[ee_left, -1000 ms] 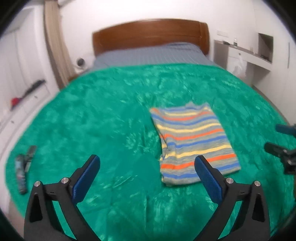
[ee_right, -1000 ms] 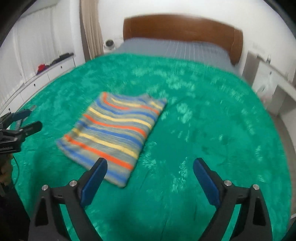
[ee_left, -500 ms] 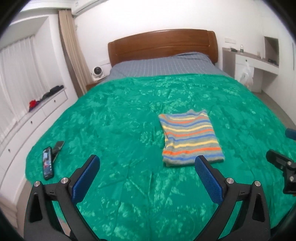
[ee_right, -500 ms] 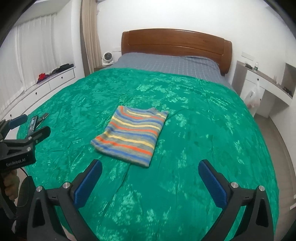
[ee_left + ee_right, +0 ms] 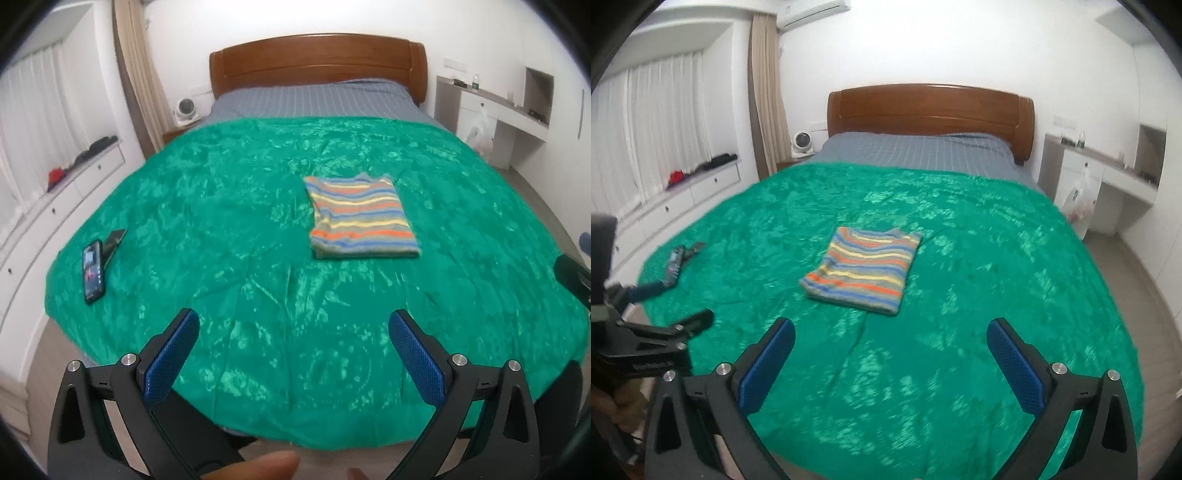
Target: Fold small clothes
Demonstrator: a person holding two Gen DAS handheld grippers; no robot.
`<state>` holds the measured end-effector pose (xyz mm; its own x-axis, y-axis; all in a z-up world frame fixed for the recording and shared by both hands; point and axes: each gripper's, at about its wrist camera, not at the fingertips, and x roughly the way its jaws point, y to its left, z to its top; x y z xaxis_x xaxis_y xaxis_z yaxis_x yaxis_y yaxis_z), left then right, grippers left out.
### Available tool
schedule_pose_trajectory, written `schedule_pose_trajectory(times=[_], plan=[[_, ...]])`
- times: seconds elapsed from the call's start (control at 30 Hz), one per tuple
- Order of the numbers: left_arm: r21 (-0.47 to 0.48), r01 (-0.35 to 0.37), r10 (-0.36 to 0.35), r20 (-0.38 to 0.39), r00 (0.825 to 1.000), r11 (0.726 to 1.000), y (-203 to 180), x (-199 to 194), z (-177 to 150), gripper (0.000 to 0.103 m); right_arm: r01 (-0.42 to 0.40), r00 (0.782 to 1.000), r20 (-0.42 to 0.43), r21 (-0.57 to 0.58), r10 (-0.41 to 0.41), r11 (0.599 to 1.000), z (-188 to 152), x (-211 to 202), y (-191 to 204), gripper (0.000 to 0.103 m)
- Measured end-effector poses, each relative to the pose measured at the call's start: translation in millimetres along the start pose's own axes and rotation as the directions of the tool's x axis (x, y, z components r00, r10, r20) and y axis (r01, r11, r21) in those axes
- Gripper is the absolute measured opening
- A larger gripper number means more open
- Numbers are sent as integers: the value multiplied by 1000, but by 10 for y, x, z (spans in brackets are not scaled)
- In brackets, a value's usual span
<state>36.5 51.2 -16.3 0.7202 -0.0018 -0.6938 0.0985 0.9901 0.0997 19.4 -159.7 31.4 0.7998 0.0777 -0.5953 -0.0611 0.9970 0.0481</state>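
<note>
A small striped shirt (image 5: 362,218) lies folded into a neat rectangle on the green bedspread (image 5: 258,258), right of the bed's middle; it also shows in the right wrist view (image 5: 864,269). My left gripper (image 5: 293,328) is open and empty, held back over the foot edge of the bed, well short of the shirt. My right gripper (image 5: 890,336) is open and empty, also back near the foot of the bed. The left gripper also shows at the left edge of the right wrist view (image 5: 679,306).
A phone (image 5: 92,271) and a dark flat object (image 5: 112,240) lie on the bedspread near its left edge. A wooden headboard (image 5: 317,66) and grey sheet are at the far end. White drawers (image 5: 55,210) run along the left, a desk (image 5: 498,107) at the right.
Both grippers have pulled back and up from the folded shirt toward the foot of the bed; the shirt looks smaller and farther away. The shirt has not moved.
</note>
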Motion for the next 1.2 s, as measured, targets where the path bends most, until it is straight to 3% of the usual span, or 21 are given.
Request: schedule_pose_trajectory(times=[0.2, 0.37, 0.53, 0.8, 1.0, 1.2], plan=[[13, -10, 10, 47, 999, 1000, 13, -222, -19, 103, -74, 997, 6, 80, 74, 994, -93, -115, -42, 103], [1, 2, -2, 72, 997, 1000, 8, -288, 28, 103, -37, 999, -16, 41, 38, 998, -75, -148, 37, 103], [-13, -13, 13, 61, 998, 1000, 6, -239, 33, 103, -48, 999, 2, -33, 48, 998, -15, -233, 173, 103], [-28, -33, 34, 45, 998, 999, 37, -192, 23, 103, -143, 989, -19, 36, 144, 989, 68, -226, 108, 103], [-9, -46, 46, 59, 997, 999, 13, -208, 27, 103, -114, 993, -40, 23, 115, 993, 92, -175, 119, 103], [9, -35, 35, 64, 997, 999, -6, -237, 34, 103, -17, 1000, -20, -35, 17, 999, 96, -252, 170, 103]])
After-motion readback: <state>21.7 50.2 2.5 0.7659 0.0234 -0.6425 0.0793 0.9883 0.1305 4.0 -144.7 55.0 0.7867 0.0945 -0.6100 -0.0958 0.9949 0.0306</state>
